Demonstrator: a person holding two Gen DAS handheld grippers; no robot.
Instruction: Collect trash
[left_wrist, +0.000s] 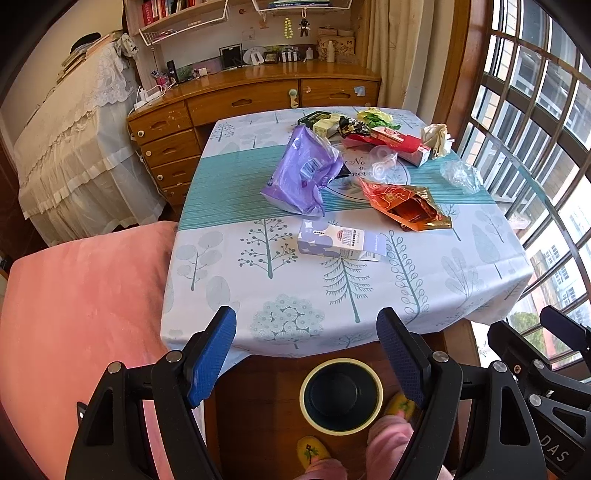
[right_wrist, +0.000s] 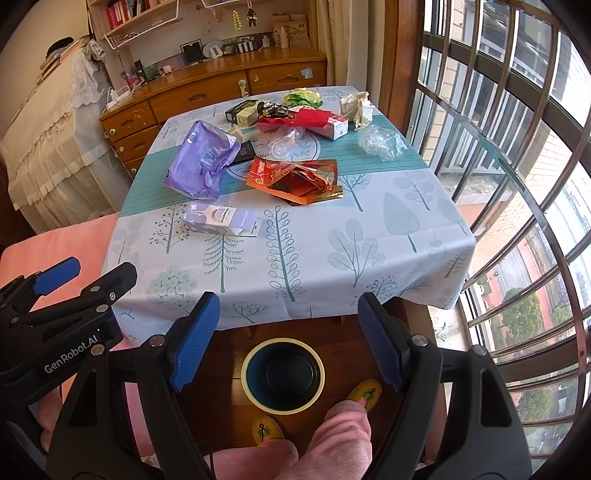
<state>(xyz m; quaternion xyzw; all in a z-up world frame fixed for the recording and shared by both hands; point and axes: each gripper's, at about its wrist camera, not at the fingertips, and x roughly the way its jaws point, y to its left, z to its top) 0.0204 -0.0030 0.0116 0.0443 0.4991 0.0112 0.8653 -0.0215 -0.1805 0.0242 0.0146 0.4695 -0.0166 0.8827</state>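
On the floor, in front of the small table (left_wrist: 207, 295), stands one round bin (left_wrist: 340, 395) with a pale rim and a dark inside. Two yellow slippers (right_wrist: 364, 394) and pink trouser legs (right_wrist: 332, 439) are right beside it. Nothing blocks the way between the claws and the trash.

Both claws hang above the bin, near the table's front edge. The left gripper (left_wrist: 308, 356) has its blue pads wide apart, with nothing between them. The right gripper (right_wrist: 288, 339) is wide too and holds nothing.

All the trash lies on the table. Closest is one small purple and white carton (left_wrist: 340, 242), lying on its side. Behind it are one big purple bag (left_wrist: 301, 175) and one orange foil bag (left_wrist: 404, 205), torn open. Farther back sit one red box (left_wrist: 400, 146), one crumpled tissue (left_wrist: 437, 138), one clear plastic wrap (left_wrist: 460, 175), and a few more wrappers, maybe three, piled too close to count well.

A tablecloth (right_wrist: 369, 236) with printed trees covers the table. A pink cushion (left_wrist: 81, 314) is on the left, a wooden dresser (left_wrist: 221, 107) is behind, and a barred window (right_wrist: 498, 184) is on the right.
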